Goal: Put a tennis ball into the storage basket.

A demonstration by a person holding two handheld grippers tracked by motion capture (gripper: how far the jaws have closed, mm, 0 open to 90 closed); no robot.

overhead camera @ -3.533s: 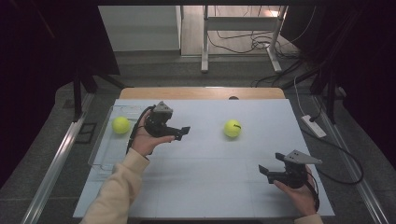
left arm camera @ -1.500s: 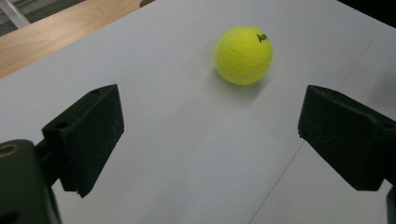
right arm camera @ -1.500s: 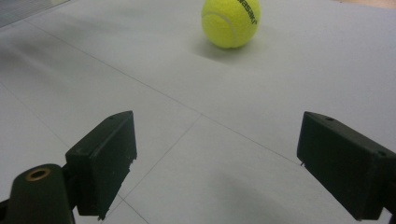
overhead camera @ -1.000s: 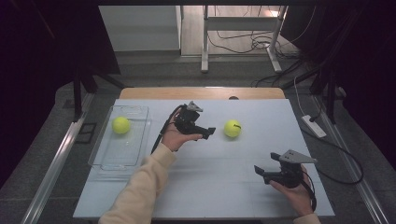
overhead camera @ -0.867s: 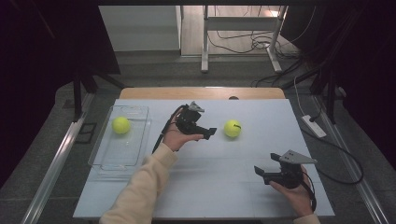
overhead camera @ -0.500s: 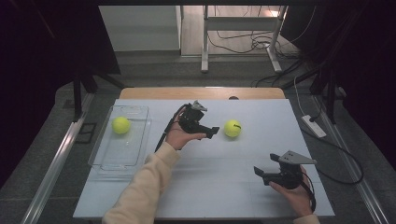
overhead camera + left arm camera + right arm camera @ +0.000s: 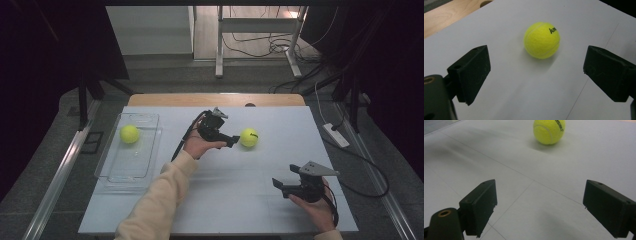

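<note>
On the pale grey table sheet (image 7: 220, 190), a yellow tennis ball (image 7: 249, 137) lies just beyond the wide-apart left gripper (image 7: 234, 141). The right gripper (image 7: 281, 186), jaws apart, hovers near the front edge. A second ball (image 7: 129, 134) rests in the clear tray (image 7: 125, 172).

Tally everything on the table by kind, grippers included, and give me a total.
Tennis balls: 2, one in the tray, one on the bare table just ahead of the left gripper.
Clear plastic trays: 1.
Handheld grippers: 2, left gripper and right gripper, both with jaws open.
Total: 5.
</note>
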